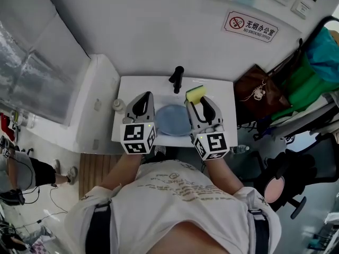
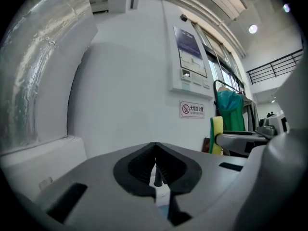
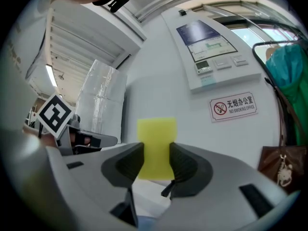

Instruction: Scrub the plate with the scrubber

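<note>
Head view: white sink counter against white wall, no-smoking sign.

left gripper: jaws together, empty, pointing level | right gripper: jaws clamped on scrubber, level, just right of left gripper | forearms: reach forward from the chest, roughly parallel

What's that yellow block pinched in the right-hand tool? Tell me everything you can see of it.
It is the scrubber, a soft-looking rectangular sponge, bright yellow with what looks like a thin green layer on one face. The right gripper is shut on it: the jaws press its two sides, and its upper part sticks out past the tips. It is held upright in front of the white wall, touching nothing else that shows.
</note>
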`<state>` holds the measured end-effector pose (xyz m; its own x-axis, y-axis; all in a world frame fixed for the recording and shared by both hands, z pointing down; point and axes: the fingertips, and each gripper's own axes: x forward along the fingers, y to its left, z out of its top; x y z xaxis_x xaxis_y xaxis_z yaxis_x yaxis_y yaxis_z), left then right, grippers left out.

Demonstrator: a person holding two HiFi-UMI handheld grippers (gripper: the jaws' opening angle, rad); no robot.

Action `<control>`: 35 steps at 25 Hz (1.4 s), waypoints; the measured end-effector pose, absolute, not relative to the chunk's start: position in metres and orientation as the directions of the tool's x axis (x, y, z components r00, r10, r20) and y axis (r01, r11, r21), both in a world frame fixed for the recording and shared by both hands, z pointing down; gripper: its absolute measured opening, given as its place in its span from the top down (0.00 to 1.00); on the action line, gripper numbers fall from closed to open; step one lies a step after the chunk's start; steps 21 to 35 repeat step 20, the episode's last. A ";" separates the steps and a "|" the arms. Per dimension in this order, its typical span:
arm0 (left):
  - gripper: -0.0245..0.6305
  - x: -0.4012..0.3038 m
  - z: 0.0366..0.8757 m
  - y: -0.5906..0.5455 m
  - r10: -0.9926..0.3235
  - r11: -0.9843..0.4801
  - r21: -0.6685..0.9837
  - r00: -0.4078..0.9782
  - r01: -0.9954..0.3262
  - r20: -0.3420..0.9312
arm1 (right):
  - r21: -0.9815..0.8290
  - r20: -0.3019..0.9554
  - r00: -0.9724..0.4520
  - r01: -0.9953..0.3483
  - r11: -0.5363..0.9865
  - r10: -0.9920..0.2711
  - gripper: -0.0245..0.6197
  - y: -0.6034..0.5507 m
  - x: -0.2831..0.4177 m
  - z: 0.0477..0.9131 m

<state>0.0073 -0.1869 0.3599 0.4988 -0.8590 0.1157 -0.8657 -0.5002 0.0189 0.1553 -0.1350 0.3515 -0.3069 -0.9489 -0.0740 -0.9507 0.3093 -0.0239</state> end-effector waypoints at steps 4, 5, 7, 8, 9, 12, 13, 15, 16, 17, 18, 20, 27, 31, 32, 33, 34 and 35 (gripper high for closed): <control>0.93 0.008 0.370 -0.191 -0.861 -0.485 0.041 0.485 -0.873 0.149 | -0.042 -0.071 -0.313 -0.948 0.316 -0.947 0.69 -0.138 0.157 0.355; 0.93 0.009 0.371 -0.192 -0.861 -0.486 0.040 0.486 -0.873 0.150 | -0.048 -0.071 -0.310 -0.948 0.314 -0.948 0.69 -0.139 0.159 0.355; 0.93 0.012 0.369 -0.194 -0.859 -0.490 0.035 0.489 -0.871 0.150 | -0.051 -0.071 -0.301 -0.951 0.305 -0.951 0.69 -0.141 0.164 0.355; 0.93 0.014 0.369 -0.195 -0.858 -0.492 0.034 0.491 -0.870 0.151 | -0.048 -0.072 -0.297 -0.952 0.301 -0.952 0.69 -0.142 0.165 0.355; 0.93 0.015 0.369 -0.195 -0.856 -0.494 0.034 0.493 -0.869 0.154 | -0.046 -0.072 -0.294 -0.954 0.298 -0.953 0.69 -0.143 0.166 0.355; 0.93 0.019 0.372 -0.197 -0.851 -0.499 0.032 0.497 -0.866 0.166 | -0.047 -0.073 -0.292 -0.954 0.296 -0.953 0.69 -0.144 0.168 0.356; 0.93 0.020 0.373 -0.197 -0.850 -0.500 0.034 0.498 -0.865 0.170 | -0.051 -0.074 -0.294 -0.953 0.298 -0.953 0.69 -0.144 0.168 0.356; 0.93 0.022 0.376 -0.199 -0.846 -0.502 0.049 0.503 -0.863 0.179 | -0.056 -0.073 -0.297 -0.952 0.301 -0.952 0.69 -0.146 0.168 0.357; 0.93 0.022 0.378 -0.200 -0.843 -0.503 0.062 0.505 -0.862 0.184 | -0.056 -0.072 -0.298 -0.952 0.302 -0.952 0.69 -0.147 0.168 0.357; 0.93 0.022 0.379 -0.201 -0.842 -0.501 0.075 0.506 -0.862 0.189 | -0.056 -0.071 -0.299 -0.951 0.303 -0.951 0.69 -0.148 0.168 0.358; 0.93 0.022 0.381 -0.203 -0.841 -0.499 0.086 0.506 -0.862 0.193 | -0.055 -0.070 -0.301 -0.951 0.305 -0.951 0.69 -0.149 0.168 0.359; 0.93 0.021 0.384 -0.205 -0.841 -0.493 0.104 0.503 -0.864 0.199 | -0.053 -0.068 -0.303 -0.950 0.307 -0.951 0.69 -0.151 0.168 0.360; 0.93 0.021 0.384 -0.205 -0.841 -0.493 0.104 0.503 -0.864 0.199 | -0.053 -0.068 -0.303 -0.950 0.307 -0.951 0.69 -0.151 0.168 0.360; 0.93 0.021 0.384 -0.205 -0.841 -0.493 0.104 0.503 -0.864 0.199 | -0.053 -0.068 -0.303 -0.950 0.307 -0.951 0.69 -0.151 0.168 0.360; 0.93 0.021 0.384 -0.205 -0.841 -0.493 0.104 0.503 -0.864 0.199 | -0.053 -0.068 -0.303 -0.950 0.307 -0.951 0.69 -0.151 0.168 0.360; 0.93 0.021 0.384 -0.205 -0.841 -0.493 0.104 0.503 -0.864 0.199 | -0.053 -0.068 -0.303 -0.950 0.307 -0.951 0.69 -0.151 0.168 0.360; 0.93 0.021 0.384 -0.205 -0.841 -0.493 0.104 0.503 -0.864 0.199 | -0.053 -0.068 -0.303 -0.950 0.307 -0.951 0.69 -0.151 0.168 0.360; 0.93 0.021 0.384 -0.205 -0.841 -0.493 0.104 0.503 -0.864 0.199 | -0.053 -0.068 -0.303 -0.950 0.307 -0.951 0.69 -0.151 0.168 0.360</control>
